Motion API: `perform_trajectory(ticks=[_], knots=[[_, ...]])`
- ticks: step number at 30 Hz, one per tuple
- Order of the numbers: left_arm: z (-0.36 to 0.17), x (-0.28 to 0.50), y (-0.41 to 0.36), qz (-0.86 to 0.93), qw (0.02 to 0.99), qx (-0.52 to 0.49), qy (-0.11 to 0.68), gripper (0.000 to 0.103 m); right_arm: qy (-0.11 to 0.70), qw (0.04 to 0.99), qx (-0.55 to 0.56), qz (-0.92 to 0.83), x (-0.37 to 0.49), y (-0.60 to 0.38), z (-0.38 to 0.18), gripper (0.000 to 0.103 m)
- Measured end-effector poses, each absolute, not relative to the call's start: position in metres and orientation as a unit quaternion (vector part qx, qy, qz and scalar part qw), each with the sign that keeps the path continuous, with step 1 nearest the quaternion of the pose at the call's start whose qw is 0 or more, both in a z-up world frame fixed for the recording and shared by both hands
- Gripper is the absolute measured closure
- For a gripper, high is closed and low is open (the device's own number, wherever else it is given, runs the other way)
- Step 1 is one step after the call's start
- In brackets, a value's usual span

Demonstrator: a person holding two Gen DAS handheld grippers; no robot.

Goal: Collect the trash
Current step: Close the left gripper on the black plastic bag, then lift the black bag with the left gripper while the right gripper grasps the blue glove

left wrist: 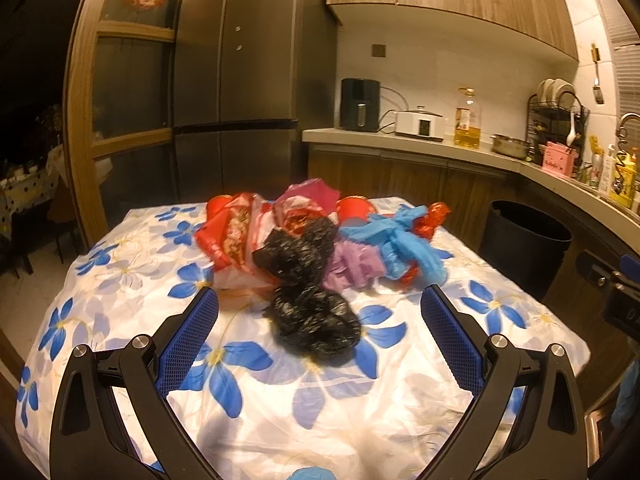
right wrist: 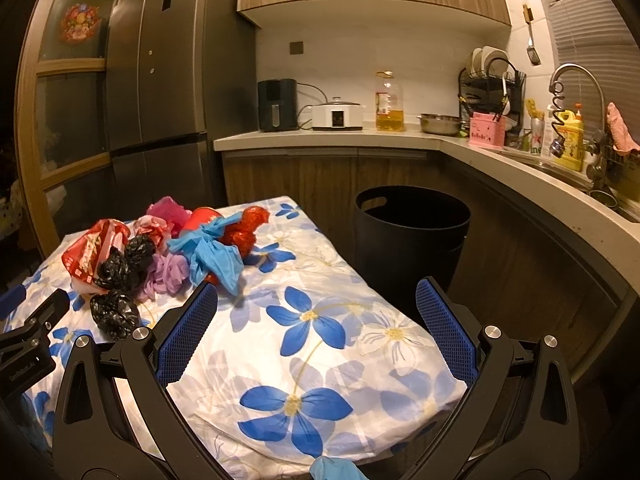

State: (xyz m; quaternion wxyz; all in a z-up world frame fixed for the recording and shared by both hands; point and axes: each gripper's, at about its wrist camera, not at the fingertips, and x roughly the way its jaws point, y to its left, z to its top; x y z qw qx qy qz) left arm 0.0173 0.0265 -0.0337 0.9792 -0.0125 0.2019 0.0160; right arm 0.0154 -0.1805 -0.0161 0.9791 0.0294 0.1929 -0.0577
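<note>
A heap of crumpled plastic bags is seen on the flower-printed tabletop point(left wrist: 248, 392), gathered toward its far side, with a black bin point(right wrist: 412, 232) standing on the floor just beyond the right edge. The left gripper point(left wrist: 320, 304) is held with its jaws wide apart and empty, aimed at the black bag point(left wrist: 316, 324), the nearest piece of the heap. The right gripper point(right wrist: 316, 300) is likewise spread apart and holds nothing, hovering over bare cloth to the right of the pile. The black bag is judged to be very light, soft and somewhat slippery, so it would crush rather than resist; a hold is best taken across a bunched, thick fold rather than on a loose film edge. Its long axis is seen, in the left wrist view, to run away from the gripper toward the heap, the near lobe being the fuller one. The blue bag point(right wrist: 212, 252) is stretched roughly across the pile, its knotted middle offering a firm spot. The red bag point(right wrist: 90, 250) and purple bag point(left wrist: 352, 264) lie touching their neighbours, so snagging is possible.
</note>
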Motion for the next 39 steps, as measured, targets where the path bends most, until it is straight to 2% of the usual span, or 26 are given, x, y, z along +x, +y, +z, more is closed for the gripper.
perform_trajectory(ticks=[3, 9, 18, 20, 24, 25, 27, 29, 32, 39], knots=[[-0.042, 0.024, 0.036, 0.033, 0.978, -0.014, 0.207, 0.006, 0.198, 0.979, 0.031, -0.043, 0.024, -0.176, -0.024, 0.006], [-0.058, 0.041, 0.046, 0.041, 0.975, -0.024, 0.219, 0.006, 0.209, 0.977, 0.031, -0.018, 0.043, -0.165, -0.039, 0.015], [-0.086, 0.086, 0.038, 0.050, 0.964, -0.017, 0.261, 0.013, 0.219, 0.975, 0.035, 0.003, 0.075, -0.158, -0.054, 0.021], [-0.091, 0.094, 0.036, 0.050, 0.960, -0.018, 0.273, 0.024, 0.224, 0.974, 0.038, 0.007, 0.084, -0.157, -0.057, 0.022], [-0.102, 0.106, 0.038, 0.038, 0.951, -0.027, 0.305, 0.038, 0.235, 0.971, 0.041, 0.021, 0.100, -0.153, -0.063, 0.024], [-0.103, 0.106, 0.037, 0.036, 0.951, -0.028, 0.307, 0.044, 0.237, 0.970, 0.040, 0.026, 0.103, -0.152, -0.064, 0.025], [-0.105, 0.107, 0.037, 0.032, 0.950, -0.030, 0.309, 0.049, 0.238, 0.970, 0.037, 0.034, 0.107, -0.148, -0.065, 0.027], [-0.105, 0.106, 0.038, 0.030, 0.950, -0.032, 0.310, 0.060, 0.239, 0.970, 0.036, 0.039, 0.110, -0.145, -0.066, 0.030], [-0.104, 0.101, 0.039, 0.022, 0.951, -0.037, 0.305, 0.071, 0.241, 0.969, 0.035, 0.047, 0.113, -0.141, -0.068, 0.032], [-0.090, 0.077, 0.043, 0.020, 0.959, -0.038, 0.279, 0.075, 0.243, 0.969, 0.024, 0.043, 0.134, -0.136, -0.073, 0.046]])
